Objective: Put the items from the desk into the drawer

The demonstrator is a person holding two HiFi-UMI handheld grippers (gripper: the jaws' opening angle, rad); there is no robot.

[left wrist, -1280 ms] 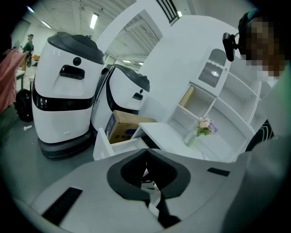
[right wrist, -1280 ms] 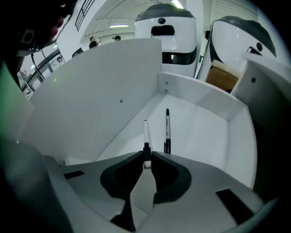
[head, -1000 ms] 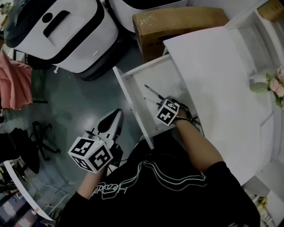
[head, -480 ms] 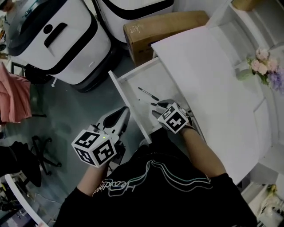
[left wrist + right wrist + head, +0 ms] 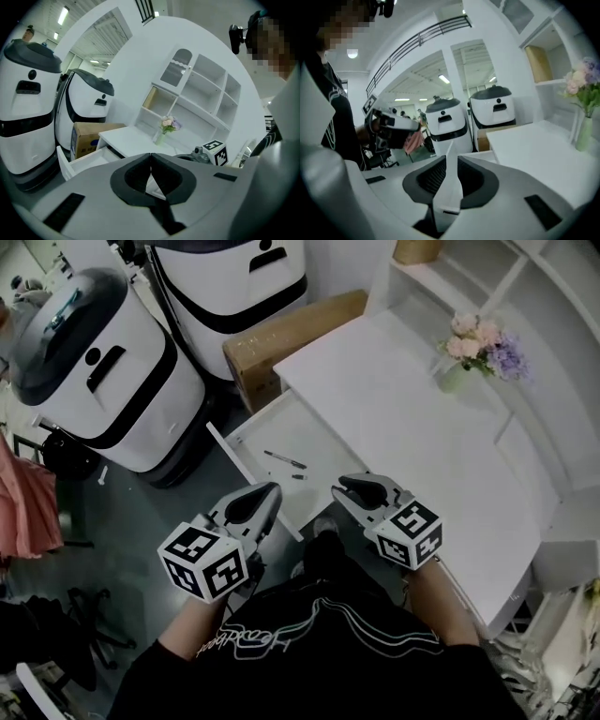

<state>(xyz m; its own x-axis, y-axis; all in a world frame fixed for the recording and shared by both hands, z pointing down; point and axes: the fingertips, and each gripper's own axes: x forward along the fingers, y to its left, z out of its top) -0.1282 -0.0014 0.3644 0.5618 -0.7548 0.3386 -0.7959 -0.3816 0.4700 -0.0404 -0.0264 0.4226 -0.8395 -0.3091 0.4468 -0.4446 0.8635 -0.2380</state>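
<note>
**Both claws raised at the near end of the open drawer, which holds the pens.**

The drawer point(image 5: 230, 454) stands pulled out from the white bench point(image 5: 403, 418). A dark pen point(image 5: 284, 459) lies on the drawer's bottom, with a shorter dark item point(image 5: 298, 476) just beside it on the side nearer the person. The left claw point(image 5: 270, 491) hovers just outside the drawer's front panel, its jaws together with tips touching and nothing between them. The right claw point(image 5: 345, 486) hovers over the drawer's near end, by the bench edge. Its jaws have just been closing and stand a narrow gap apart, gripping nothing; only white surface shows through the gap. A cardboard box point(image 5: 281, 334) sits beyond the drawer's far end, with two white machines point(image 5: 103, 381) past it. A vase of flowers point(image 5: 473, 345) stands on the bench, well apart from the drawer.
</note>
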